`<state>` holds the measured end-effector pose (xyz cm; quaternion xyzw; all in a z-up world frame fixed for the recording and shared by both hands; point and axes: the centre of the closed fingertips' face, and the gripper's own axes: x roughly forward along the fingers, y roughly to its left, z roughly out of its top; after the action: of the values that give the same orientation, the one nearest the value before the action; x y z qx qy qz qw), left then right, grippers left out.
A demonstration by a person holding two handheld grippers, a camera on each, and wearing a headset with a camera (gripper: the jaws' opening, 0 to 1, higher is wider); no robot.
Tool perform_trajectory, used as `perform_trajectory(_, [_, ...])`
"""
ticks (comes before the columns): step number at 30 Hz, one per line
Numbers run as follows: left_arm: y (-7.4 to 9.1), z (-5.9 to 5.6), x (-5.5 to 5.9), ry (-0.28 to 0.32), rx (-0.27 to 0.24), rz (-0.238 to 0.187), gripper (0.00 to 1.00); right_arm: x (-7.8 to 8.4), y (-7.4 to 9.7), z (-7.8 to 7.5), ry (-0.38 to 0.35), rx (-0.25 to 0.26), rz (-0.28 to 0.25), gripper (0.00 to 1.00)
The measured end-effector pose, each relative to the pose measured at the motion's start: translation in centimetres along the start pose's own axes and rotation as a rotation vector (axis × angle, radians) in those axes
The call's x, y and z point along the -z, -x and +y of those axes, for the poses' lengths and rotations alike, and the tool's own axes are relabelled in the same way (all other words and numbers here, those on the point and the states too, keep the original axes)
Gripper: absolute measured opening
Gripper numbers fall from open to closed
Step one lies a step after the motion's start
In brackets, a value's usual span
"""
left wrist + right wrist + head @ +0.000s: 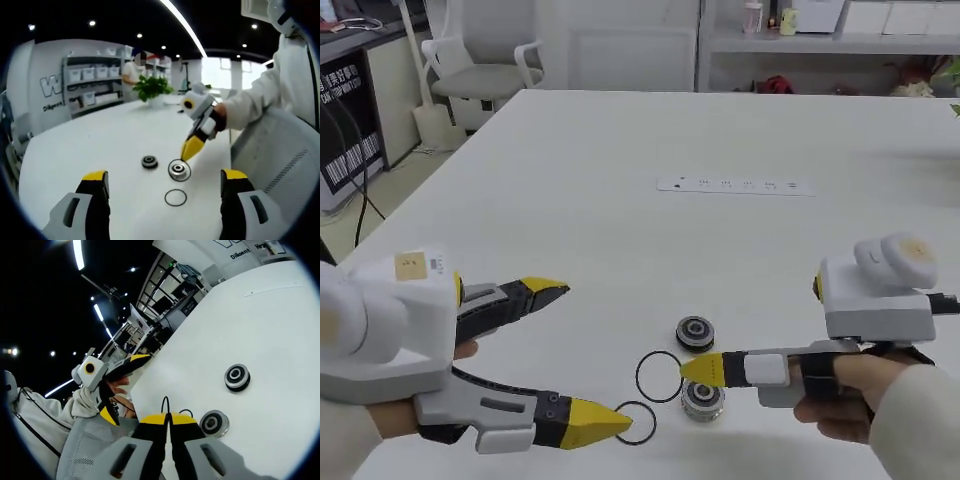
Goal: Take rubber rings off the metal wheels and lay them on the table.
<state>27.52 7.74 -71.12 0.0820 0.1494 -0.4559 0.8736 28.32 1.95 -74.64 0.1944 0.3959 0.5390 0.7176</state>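
Observation:
Two metal wheels stand on the white table [620, 210]: a dark one [695, 333] [149, 161] [237, 377] and a silvery one [702, 398] [179, 170] [214, 423] nearer me. A large black rubber ring [660, 377] [175, 197] lies flat left of them, and a smaller ring [637, 422] lies nearer still. My right gripper [688, 370] [186, 154] [169, 416] is shut, its tip above the silvery wheel by the large ring's edge. I cannot tell if anything is pinched. My left gripper [596, 355] [164, 175] [122, 387] is open wide, its lower tip beside the smaller ring.
A white power strip [735, 186] lies across the middle of the table. An office chair [480, 70] stands beyond the far left corner, with shelves behind it. A potted plant [152, 87] sits at the table's far end, with a person [132, 70] standing past it.

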Motion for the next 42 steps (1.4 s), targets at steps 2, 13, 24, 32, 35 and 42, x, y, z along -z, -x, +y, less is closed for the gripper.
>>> perform_trajectory(2, [0.1, 0.0, 0.5, 0.009, -0.001, 0.009, 0.94, 0.3, -0.2, 0.0, 0.003, 0.002, 0.012, 0.00])
perform_trajectory(13, [0.4, -0.4, 1.8, 0.044, 0.007, 0.026, 0.94, 2.4, -1.2, -0.6, 0.019, 0.034, 0.099, 0.00])
perform_trajectory(24, [0.3, -0.9, 2.1, 0.042, 0.030, 0.036, 0.94, 3.6, -1.5, -1.5, 0.019, 0.079, 0.141, 0.00])
perform_trajectory(32, [0.3, -1.0, 2.2, 0.042, 0.033, 0.039, 0.94, 4.6, -1.7, -2.3, 0.005, 0.112, 0.171, 0.00])
perform_trajectory(35, [0.3, -1.0, 2.2, 0.045, 0.033, 0.041, 0.93, 4.7, -1.8, -2.3, 0.002, 0.118, 0.175, 0.00])
perform_trajectory(42, [0.2, -1.1, 2.3, 0.046, 0.035, 0.045, 0.93, 4.8, -1.6, -2.9, -0.003, 0.144, 0.174, 0.00])
